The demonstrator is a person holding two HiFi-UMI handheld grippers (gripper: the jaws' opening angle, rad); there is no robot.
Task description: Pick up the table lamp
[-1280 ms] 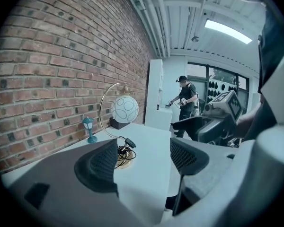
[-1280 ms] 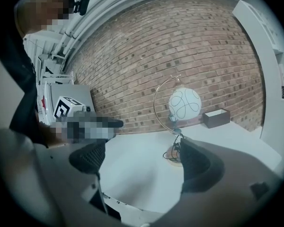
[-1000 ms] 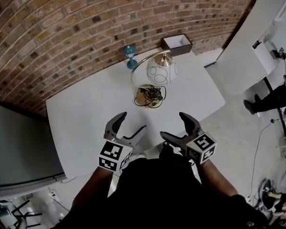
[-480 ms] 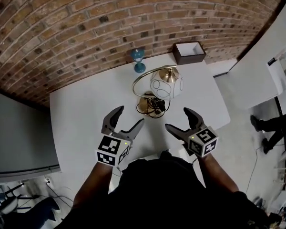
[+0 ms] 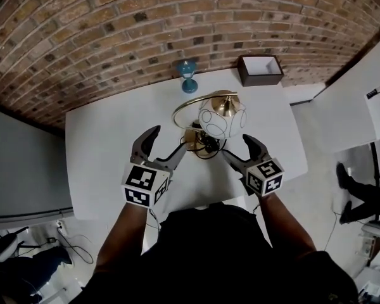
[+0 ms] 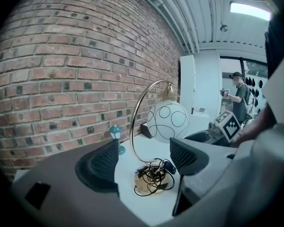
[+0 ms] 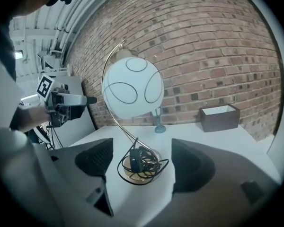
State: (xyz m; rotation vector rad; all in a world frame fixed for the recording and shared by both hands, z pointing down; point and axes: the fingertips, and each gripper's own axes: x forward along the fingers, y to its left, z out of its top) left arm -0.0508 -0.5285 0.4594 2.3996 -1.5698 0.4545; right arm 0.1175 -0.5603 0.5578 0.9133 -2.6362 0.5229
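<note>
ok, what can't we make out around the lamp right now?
- Lamp base: all views, mostly buried under coiled cord.
- Box: left gripper view, mostly hidden behind globe shade.
- Blue ornament: too small to identify.
- Cord's plug end: lost in the tangle.

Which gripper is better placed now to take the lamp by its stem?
Probably the left gripper: its open jaws frame the curved stem of the table lamp, which rises on its side of the base.

Both forearms reach forward toward the table lamp (image 5: 220,115). The left gripper (image 5: 168,142) sits just left of it, jaws wide apart and empty. The right gripper (image 5: 235,145), just right of the lamp, has just been closing its jaws; they stand apart with nothing between the pads.
</note>
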